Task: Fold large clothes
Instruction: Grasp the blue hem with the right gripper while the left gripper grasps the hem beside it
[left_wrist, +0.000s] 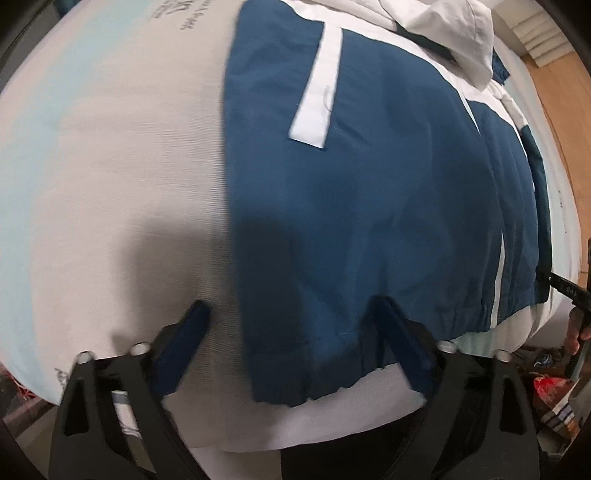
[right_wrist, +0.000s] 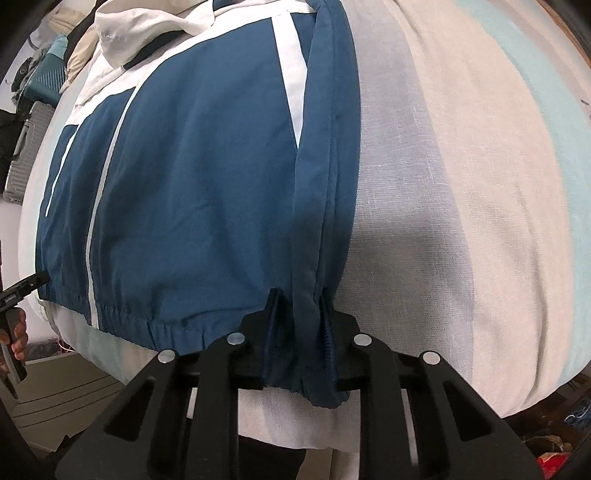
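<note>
A blue jacket (left_wrist: 369, 177) with white stripes and a white hood (left_wrist: 450, 26) lies flat on a bed. In the left wrist view my left gripper (left_wrist: 291, 308) is open, its fingers astride the jacket's near left hem corner; one finger (left_wrist: 192, 325) rests over the sheet, the other over the blue cloth. In the right wrist view the jacket (right_wrist: 192, 166) fills the left half. My right gripper (right_wrist: 300, 295) is shut on the jacket's right hem corner, a fold of blue cloth pinched between its pads.
The bed sheet (left_wrist: 110, 184) is pale grey with light blue bands and also shows in the right wrist view (right_wrist: 461, 184). The mattress edge is just below both grippers. Suitcases (right_wrist: 33, 122) stand beyond the bed. Clutter lies on the floor (left_wrist: 554, 391).
</note>
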